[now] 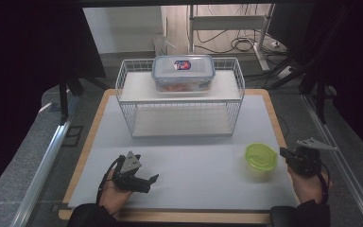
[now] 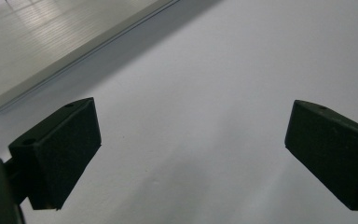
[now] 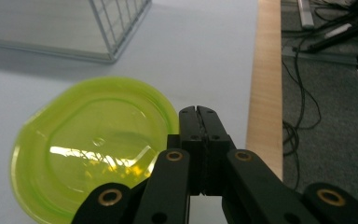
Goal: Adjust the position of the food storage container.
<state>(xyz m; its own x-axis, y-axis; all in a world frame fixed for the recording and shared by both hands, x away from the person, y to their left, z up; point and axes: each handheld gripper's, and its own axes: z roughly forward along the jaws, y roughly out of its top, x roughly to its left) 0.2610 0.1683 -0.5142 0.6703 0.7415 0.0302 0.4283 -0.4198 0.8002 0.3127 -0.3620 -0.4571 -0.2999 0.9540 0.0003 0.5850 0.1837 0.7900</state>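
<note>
Black foam-faced pads gape over smooth white table.

1. Setting: a lab or test bay set up for recording, not a home.
2. Table: wood-edged board under a plain grey mat, staged with few props: a wire rack, a box, a green lid.
3. Surroundings: black curtains at both sides, grey carpet.
4. Behind: loose cables on the floor, metal frame legs.
</note>
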